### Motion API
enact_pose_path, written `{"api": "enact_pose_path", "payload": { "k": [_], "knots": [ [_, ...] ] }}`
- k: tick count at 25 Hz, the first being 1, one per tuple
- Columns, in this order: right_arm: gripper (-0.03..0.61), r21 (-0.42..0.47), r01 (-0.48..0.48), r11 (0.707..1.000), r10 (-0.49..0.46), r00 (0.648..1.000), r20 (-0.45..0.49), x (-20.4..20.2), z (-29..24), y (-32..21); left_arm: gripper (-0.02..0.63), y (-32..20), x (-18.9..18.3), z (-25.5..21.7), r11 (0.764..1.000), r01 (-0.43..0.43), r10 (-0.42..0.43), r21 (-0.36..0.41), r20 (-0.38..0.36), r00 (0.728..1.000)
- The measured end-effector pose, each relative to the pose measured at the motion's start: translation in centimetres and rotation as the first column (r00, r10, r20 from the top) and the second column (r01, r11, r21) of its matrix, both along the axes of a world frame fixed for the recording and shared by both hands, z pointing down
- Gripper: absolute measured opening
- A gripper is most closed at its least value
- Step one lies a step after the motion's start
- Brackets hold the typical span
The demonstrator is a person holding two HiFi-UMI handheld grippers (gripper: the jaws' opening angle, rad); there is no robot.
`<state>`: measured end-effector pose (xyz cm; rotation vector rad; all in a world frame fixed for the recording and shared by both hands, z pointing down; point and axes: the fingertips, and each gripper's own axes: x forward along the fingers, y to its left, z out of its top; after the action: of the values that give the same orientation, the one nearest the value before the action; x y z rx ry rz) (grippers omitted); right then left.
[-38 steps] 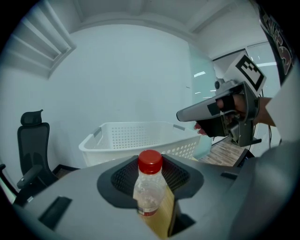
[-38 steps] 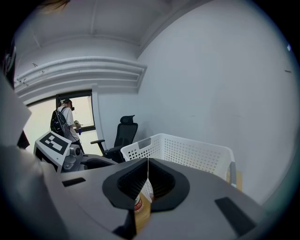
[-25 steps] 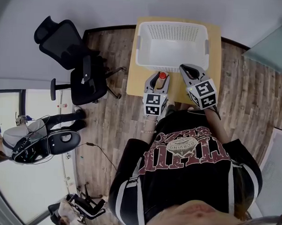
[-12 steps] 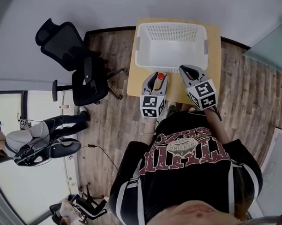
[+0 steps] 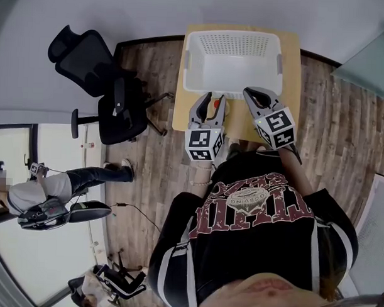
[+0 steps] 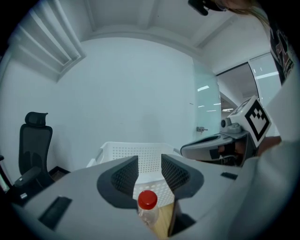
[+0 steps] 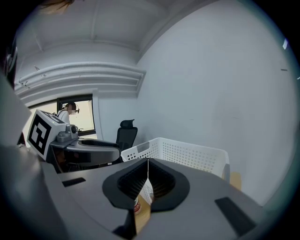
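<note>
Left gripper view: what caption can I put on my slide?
Left gripper, jaws open, with a red-capped bottle low between them and a white basket behind.

My left gripper [image 5: 211, 100], right gripper [image 5: 247, 92]: grey shells, black ribbed pads [image 6: 125, 174], black-and-white marker cubes [image 5: 203, 146]. My shirt [image 5: 252, 227] black, maroon lettering, white-striped sleeves.

Clear bottle [image 6: 148, 207], red cap, upright on wooden table [image 5: 290, 84].

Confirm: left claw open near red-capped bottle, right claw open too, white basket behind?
No. The right claw is shut, jaws pressed together, as the right gripper view shows. The left claw is open near the red-capped bottle, white basket behind.
</note>
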<state>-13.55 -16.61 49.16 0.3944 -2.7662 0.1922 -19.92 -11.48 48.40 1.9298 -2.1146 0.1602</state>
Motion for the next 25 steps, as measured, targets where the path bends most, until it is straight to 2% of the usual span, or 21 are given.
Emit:
{"api": "enact_pose_path", "payload": {
  "k": [7,25],
  "knots": [
    [0.018,0.014,-0.008,1.000,0.008,0.999,0.031,-0.4,-1.1,-0.6,0.192,-0.7,-0.2,-1.8,0.999,0.010,-0.010,0.033,-0.019,1.000],
    [0.018,0.027,-0.026,0.999,0.022,0.990,0.137,-2.0,-4.4,-2.0,0.112,-2.9,-0.6,-5.5,0.995,0.021,-0.020,0.097,-0.015,1.000]
  ]
}}
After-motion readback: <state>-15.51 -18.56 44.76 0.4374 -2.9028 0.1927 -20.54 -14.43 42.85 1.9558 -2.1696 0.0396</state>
